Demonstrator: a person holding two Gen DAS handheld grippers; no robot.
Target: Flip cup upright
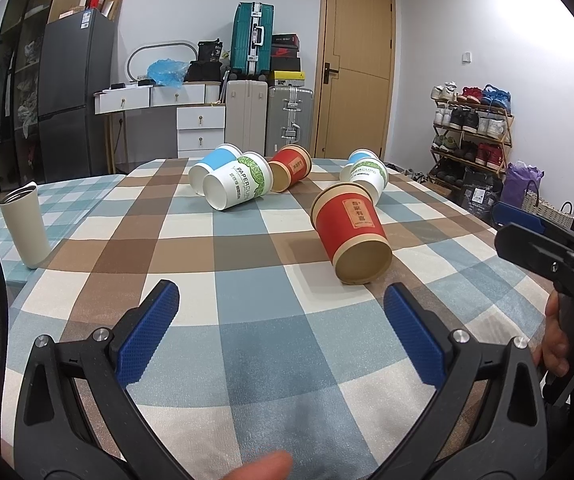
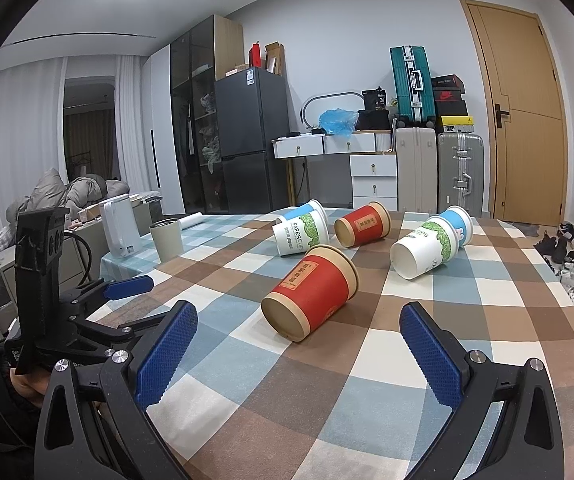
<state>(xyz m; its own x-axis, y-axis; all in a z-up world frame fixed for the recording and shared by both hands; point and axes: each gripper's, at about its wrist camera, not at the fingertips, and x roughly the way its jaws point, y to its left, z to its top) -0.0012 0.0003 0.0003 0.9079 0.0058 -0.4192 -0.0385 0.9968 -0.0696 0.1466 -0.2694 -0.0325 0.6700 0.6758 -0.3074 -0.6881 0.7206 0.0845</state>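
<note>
The left gripper [image 1: 281, 300] hangs low over the checked tablecloth [image 1: 247, 344] with its 2 blue-padded fingers [image 1: 149, 336] spread wide and nothing between them; the right gripper [image 2: 299, 334] stands likewise, its jaws wide apart and empty, and from the left wrist view it shows at 3 o'clock, gripped by a hand [image 1: 567, 344]; from the right wrist view the left gripper sits at 9 o'clock. 6 paper cups lie tipped on their sides across the cloth; the nearest red paper cup [image 1: 349, 232] lies at 1 o'clock just ahead of the left gripper's fingertips, its base toward the camera and its rimmed mouth pointing away; in the right wrist view this same cup [image 2: 311, 292] lies at 12 o'clock, between and just beyond the 2 pads, untouched. Farther off at 12 o'clock lie a white PAPERCUPS cup with green leaves [image 1: 239, 182] with a blue-banded cup [image 1: 213, 166] touching it behind, a second red cup [image 1: 290, 168] beside them, and at 1 o'clock another white leaf-printed cup [image 1: 367, 178] with a blue-banded one [image 1: 361, 158] just behind it. A cream tumbler [image 1: 25, 226] stands upright at 9 o'clock near the table edge; a white kettle [image 2: 119, 228] stands just beside it in the right wrist view.
</note>
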